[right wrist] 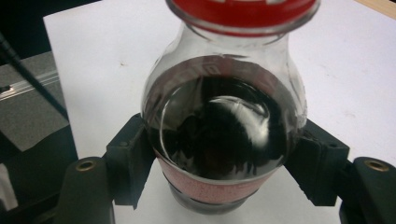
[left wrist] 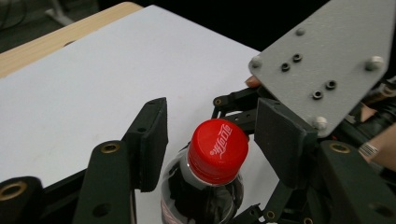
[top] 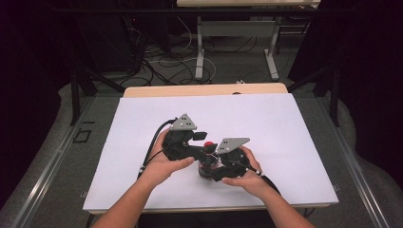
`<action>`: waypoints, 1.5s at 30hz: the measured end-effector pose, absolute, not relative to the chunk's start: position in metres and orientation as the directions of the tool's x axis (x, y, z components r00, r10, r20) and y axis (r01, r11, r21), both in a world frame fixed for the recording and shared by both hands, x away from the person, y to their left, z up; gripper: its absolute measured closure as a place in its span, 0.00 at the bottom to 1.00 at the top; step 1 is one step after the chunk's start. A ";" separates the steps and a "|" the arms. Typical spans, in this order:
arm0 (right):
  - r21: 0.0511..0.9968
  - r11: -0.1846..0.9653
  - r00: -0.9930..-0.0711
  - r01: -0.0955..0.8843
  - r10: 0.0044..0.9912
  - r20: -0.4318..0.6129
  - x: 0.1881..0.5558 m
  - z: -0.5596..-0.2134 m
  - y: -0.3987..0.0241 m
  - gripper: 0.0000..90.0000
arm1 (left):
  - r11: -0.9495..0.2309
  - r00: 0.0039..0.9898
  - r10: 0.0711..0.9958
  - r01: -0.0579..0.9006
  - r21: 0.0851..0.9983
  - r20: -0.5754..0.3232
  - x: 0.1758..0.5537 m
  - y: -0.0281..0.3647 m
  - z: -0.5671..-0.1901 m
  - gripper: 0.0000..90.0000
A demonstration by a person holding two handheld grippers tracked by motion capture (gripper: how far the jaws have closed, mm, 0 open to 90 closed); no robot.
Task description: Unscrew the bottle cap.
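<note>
A: Left tool?
B: Jaws spread on either side of the red cap, clear of it on both sides, with a gap showing at each pad; nothing clamped; set around the top of the bottle from above and to one side

A: And the right tool?
B: Clamped on the bottle's body, pads pressed against the glassy sides just above the red label band; held tight there

A: Whereabouts on the bench?
B: Standing upright on the white sheet over the bench, near the front edge, a little right of centre; seen from the high view as a small red spot, the cap, between the two tools; left tool reaching in from the left, right tool from the right and lower down

A: Contents?
B: Dark liquid up to the shoulder; clear neck above; cap seated on the neck

A: Hands?
B: Left hand wrapped around its tool's body, right hand likewise; grey three-cornered plates riding on top of each; wooden edge of the bench visible beyond the sheet
</note>
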State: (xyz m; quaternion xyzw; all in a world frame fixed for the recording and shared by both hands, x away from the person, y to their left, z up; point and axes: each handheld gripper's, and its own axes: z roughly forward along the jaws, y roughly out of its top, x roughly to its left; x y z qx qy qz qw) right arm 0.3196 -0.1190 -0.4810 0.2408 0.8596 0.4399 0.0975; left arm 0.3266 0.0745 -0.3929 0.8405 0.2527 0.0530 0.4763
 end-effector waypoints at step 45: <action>0.795 0.519 -0.863 0.315 0.505 0.012 0.317 -0.482 -0.117 0.34 | -0.383 0.808 0.573 0.411 0.827 -0.136 0.317 0.061 -0.402 0.57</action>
